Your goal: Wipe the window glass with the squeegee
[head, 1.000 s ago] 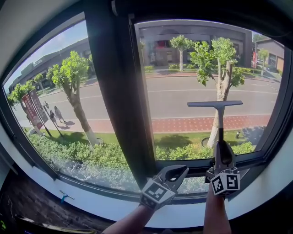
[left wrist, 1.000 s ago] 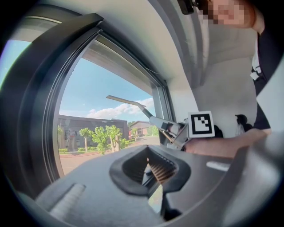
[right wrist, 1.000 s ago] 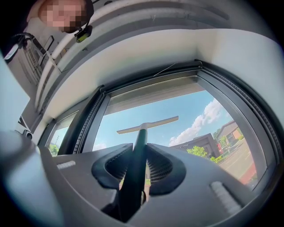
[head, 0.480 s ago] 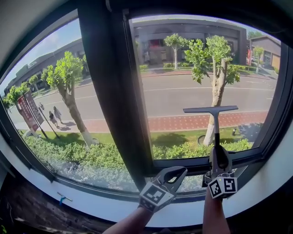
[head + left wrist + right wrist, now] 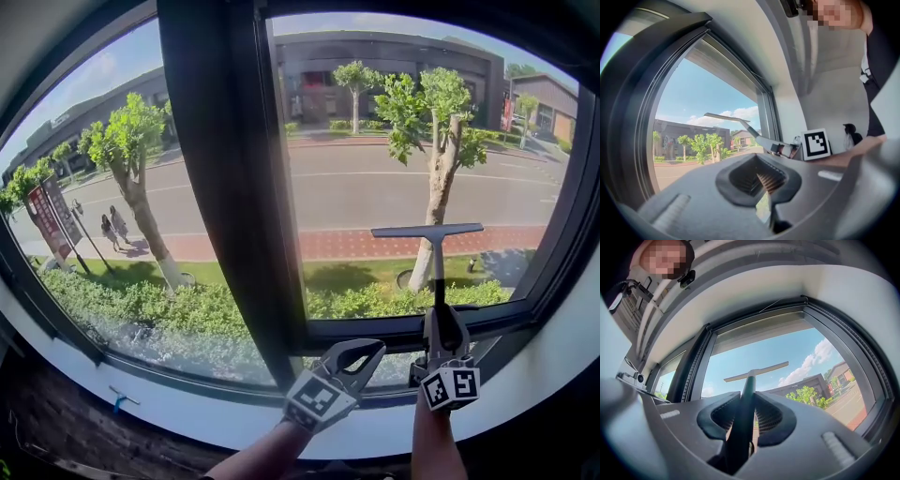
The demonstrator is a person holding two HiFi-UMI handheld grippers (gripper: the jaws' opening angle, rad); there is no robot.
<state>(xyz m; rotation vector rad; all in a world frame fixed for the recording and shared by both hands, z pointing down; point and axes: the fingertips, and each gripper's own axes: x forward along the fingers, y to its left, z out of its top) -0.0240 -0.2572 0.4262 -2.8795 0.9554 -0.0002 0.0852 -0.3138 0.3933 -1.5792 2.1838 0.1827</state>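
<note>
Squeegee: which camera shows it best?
The head view: the whole squeegee shows, blade across the right pane, handle running down into the right gripper. The right gripper view shows the handle clamped between its jaws. The left gripper view shows it small, side-on.

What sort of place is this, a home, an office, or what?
Probably an upstairs room facing a town street; home or office, I cannot tell. The dark-framed window looks down on a road, trees and walkers, and the right tongs hold a squeegee before it.

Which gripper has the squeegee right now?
The right gripper: its jaws are clamped on the squeegee handle. The left gripper beside it is shut with nothing between its jaws.
</note>
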